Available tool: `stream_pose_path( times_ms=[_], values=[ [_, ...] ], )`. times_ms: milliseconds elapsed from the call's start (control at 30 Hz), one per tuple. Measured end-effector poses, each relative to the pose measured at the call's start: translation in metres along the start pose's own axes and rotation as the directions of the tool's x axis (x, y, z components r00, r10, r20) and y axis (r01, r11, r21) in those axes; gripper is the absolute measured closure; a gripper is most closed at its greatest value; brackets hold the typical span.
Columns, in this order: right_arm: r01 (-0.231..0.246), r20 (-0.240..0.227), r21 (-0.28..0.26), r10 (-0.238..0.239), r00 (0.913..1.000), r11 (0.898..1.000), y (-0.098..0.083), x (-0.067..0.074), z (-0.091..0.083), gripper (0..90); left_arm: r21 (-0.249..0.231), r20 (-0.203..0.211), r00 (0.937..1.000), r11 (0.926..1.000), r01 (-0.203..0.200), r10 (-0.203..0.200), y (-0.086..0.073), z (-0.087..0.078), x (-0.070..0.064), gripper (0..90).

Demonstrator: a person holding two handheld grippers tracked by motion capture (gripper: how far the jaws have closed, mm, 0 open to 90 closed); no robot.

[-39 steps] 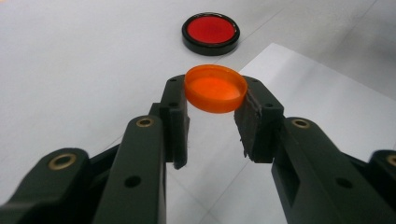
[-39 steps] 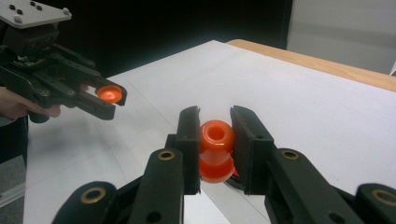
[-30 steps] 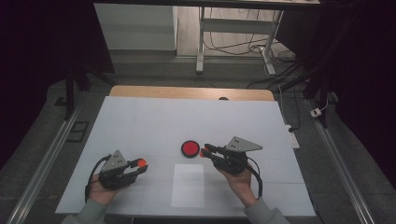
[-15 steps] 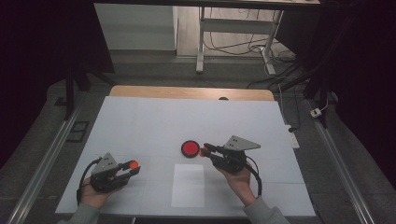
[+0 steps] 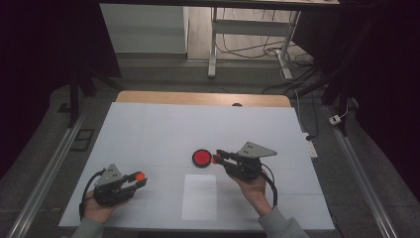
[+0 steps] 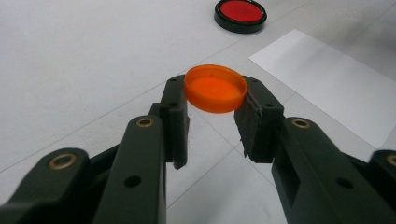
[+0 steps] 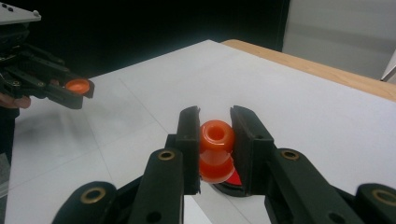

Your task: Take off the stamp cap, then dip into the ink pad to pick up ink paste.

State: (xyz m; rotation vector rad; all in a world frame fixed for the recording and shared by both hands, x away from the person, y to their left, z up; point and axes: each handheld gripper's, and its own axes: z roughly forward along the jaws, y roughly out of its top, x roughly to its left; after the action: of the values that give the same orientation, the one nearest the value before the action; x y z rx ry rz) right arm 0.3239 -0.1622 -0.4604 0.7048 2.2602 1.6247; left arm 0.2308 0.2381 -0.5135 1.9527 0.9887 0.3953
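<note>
My left gripper [image 5: 139, 178] hovers low over the near left of the white table [image 5: 148, 129], shut on a flat orange cap [image 5: 140, 175]. In the left gripper view the cap [image 6: 215, 88] sits level between the pads [image 6: 175, 109]. My right gripper [image 5: 216, 158] is near the table's middle, shut on a small orange bottle-like piece [image 7: 216, 149] with an open neck. It holds that piece just above a red disc with a black rim [image 5: 201, 157]. In the right gripper view my left gripper [image 7: 77, 91] and the cap [image 7: 77, 85] appear at the upper left.
A white sheet of paper [image 5: 199, 197] lies flat between the two hands, near the front edge. A wooden strip [image 5: 198, 97] runs along the table's far side. Metal rails [image 5: 49, 168] flank the table, and cables lie on the floor beyond.
My left gripper with the cap has drifted a little to the left and toward the near edge. The right gripper and its orange piece have stayed put.
</note>
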Motion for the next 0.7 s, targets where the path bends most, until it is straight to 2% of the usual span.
stream_pose_path(
  times_ms=[700],
  values=[
    [0.005,0.004,0.004,-0.005,1.0,1.0,0.0062,-0.0037,0.0055,72.5,0.0,-0.002,1.0,1.0,0.005,-0.005,0.0002,0.0018,0.0012,65.3]
  ],
)
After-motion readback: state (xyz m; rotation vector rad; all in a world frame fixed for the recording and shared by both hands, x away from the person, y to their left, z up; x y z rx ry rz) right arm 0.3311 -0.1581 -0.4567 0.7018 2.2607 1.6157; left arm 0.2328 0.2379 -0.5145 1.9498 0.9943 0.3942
